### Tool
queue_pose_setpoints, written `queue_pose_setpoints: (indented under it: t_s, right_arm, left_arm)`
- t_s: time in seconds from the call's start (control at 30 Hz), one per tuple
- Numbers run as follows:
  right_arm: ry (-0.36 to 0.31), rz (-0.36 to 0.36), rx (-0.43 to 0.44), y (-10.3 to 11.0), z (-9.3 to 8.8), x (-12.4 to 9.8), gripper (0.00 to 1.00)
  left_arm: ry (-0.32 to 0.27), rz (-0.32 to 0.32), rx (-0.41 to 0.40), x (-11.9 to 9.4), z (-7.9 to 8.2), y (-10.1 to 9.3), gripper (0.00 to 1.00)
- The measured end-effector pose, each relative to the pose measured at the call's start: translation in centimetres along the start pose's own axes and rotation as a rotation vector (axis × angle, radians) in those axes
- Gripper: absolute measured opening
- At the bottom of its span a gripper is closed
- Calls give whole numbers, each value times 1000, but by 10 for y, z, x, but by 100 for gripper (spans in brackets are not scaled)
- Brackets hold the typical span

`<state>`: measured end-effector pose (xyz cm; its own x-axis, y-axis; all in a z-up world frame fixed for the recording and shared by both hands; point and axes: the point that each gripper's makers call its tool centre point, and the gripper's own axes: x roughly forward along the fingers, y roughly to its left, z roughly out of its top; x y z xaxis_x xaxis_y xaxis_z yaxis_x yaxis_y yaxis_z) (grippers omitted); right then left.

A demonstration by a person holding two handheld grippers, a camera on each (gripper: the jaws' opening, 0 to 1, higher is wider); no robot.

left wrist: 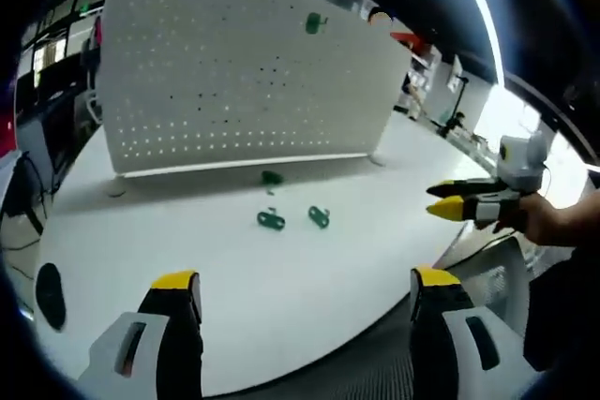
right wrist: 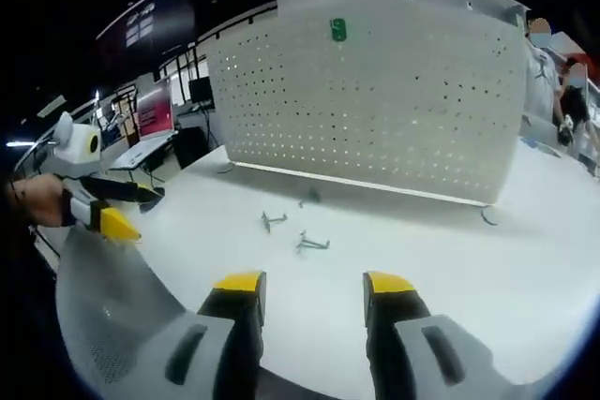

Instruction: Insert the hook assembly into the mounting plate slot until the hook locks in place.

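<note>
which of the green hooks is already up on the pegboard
The lone green hook high on the white pegboard; the other three hooks lie on the table below.

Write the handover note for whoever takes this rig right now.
Left claw: open, empty, above the near table edge.
Right claw: open, empty, also back from the work.
Pegboard stands upright at the back of the white table; one green hook already hangs near its top.
Three loose hooks lie on the table before the board.
Left to do: pick up a hook and seat it in a slot until it locks.
</note>
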<state>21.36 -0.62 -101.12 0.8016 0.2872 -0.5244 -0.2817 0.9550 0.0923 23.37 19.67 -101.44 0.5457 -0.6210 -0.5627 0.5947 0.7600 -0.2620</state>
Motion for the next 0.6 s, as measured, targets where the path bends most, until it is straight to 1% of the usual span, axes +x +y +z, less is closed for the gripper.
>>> queue_pose_setpoints:
  t_s: [0.23, 0.43, 0.6]
  right_arm:
    - [9, 14, 14, 2, -2, 2, 38]
    - [14, 22, 8, 2, 2, 6, 38]
    - [7, 16, 10, 1, 6, 9, 38]
  left_arm:
    - [39, -35, 15, 22, -4, -3, 92]
    - [43, -69, 15, 42, 1, -4, 91]
    - [53, -91, 24, 63, 2, -1, 89]
